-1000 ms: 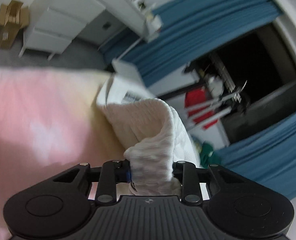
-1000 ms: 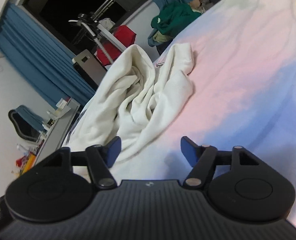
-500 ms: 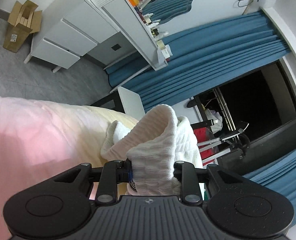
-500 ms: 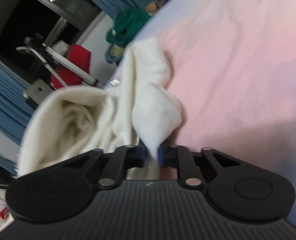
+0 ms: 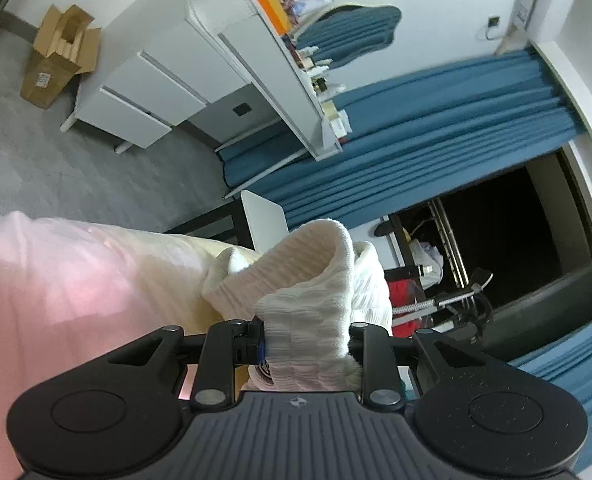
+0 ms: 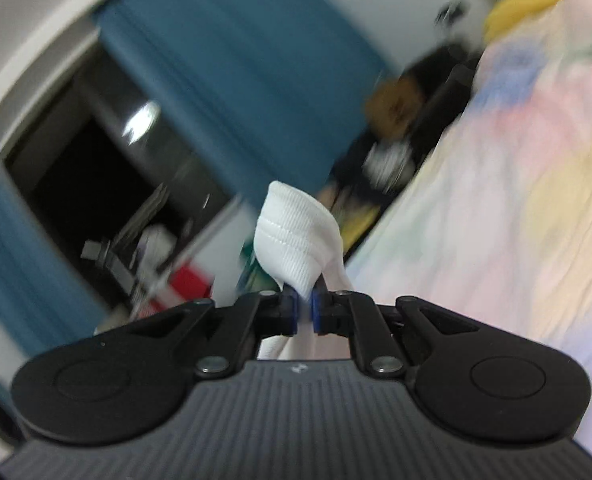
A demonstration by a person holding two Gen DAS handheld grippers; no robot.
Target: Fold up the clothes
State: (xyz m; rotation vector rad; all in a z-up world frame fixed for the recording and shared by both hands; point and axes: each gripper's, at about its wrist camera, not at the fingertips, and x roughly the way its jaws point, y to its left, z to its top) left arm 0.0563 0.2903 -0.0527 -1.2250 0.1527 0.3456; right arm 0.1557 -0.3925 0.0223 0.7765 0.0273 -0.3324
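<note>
Left gripper (image 5: 305, 346): jaws clamped on a thick ribbed bunch of the white garment (image 5: 315, 280), lifted over the pink bed (image 5: 56, 280). Right gripper (image 6: 304, 312): jaws nearly together, pinching a thin ribbed hem of it beside the pastel bedspread. Behind: blue curtains (image 5: 435, 120), white drawers (image 5: 144, 96).

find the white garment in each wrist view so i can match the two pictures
Left wrist view: the white garment sits low at centre, a thick ribbed bunch clamped in the left gripper, above the pink bedsheet.
Right wrist view: a thin ribbed hem of it rises at centre from the shut right gripper.
Shared landmark: the blue curtain beside the dark window.
</note>
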